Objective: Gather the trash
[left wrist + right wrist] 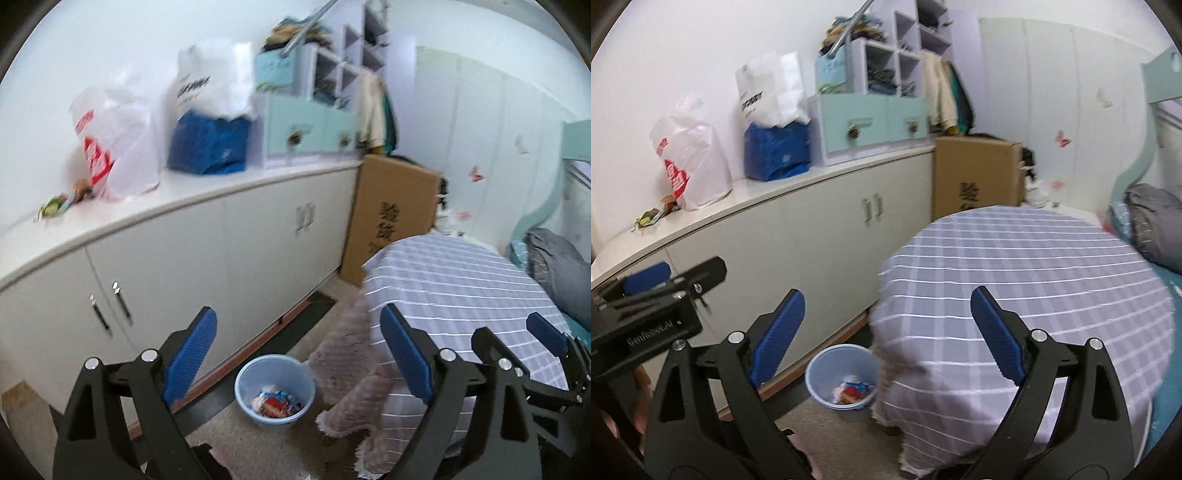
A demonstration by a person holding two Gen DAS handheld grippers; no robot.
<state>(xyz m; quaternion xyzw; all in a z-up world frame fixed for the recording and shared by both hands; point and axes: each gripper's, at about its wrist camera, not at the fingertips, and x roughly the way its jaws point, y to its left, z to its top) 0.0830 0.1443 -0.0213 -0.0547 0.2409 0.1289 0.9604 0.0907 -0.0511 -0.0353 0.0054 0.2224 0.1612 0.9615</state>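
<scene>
A light blue bin [239, 384] stands on the floor between the white cabinet and the round table, with crumpled colourful wrappers [275, 403] inside it; the right wrist view shows the bin [812, 369] too. My left gripper [297, 314] hangs open and empty above the bin. My right gripper [886, 295] is also open and empty, over the edge of the table. A blue finger [546, 332] of the right gripper shows at the right of the left wrist view. Small wrappers [55, 207] [650, 217] lie on the cabinet top at the left.
A round table [1034, 266] with a lilac checked cloth fills the right. On the long white cabinet [184, 258] stand a white plastic bag [110, 147], a blue bag [208, 147] and a mint drawer unit [310, 129]. A cardboard box [391, 218] leans in the corner.
</scene>
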